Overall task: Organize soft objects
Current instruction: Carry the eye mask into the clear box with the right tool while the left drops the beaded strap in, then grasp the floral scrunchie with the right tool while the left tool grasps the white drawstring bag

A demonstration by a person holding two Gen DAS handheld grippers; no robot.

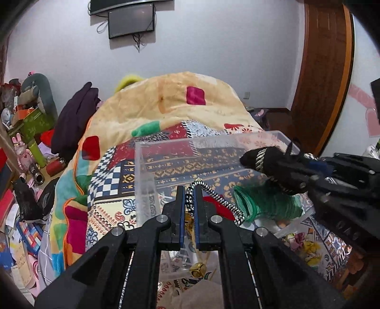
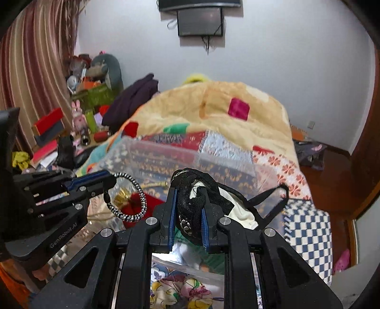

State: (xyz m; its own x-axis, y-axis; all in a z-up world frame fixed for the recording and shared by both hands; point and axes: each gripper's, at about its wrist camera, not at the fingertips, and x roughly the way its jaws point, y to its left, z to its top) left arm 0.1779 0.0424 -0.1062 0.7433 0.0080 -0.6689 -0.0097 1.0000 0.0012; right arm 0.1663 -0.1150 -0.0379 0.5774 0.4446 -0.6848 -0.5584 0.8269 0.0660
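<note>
The left gripper (image 1: 189, 190) is pinching a black-and-white braided cord loop (image 1: 218, 202) between its blue-padded fingers (image 1: 182, 214), which are pressed almost together on the cord; the rest of the loop is trailing to the right of the fingertips and sagging over the contents of the clear plastic bin (image 1: 142, 166). The right gripper (image 2: 189, 209) is clamping a black mesh fabric item (image 2: 192, 202) with a thin black strap (image 2: 273, 197) looping out to its right; its fingers are closed on the bundled fabric. Directly beneath and just ahead of both grippers, the bin is already holding a green fabric roll (image 1: 268, 204), a red cloth piece (image 1: 220, 209), a white cloth (image 2: 239, 211) and a small gold bell (image 1: 196, 269). As a judgement, the step in hand is the deposit: both soft items are being held above the open bin and neither is released yet. The next move is likely calling for lowering each item below the rim, then spreading the fingers, with attention to the cord and the strap, either of which could be snagging on a finger pad or the bin wall. Beyond the bin, the patchwork bedspread (image 1: 166, 152) is running forward to a heaped yellow blanket (image 1: 166, 102), and a dark wall-mounted screen (image 1: 131, 21) is hanging on the far wall.
</note>
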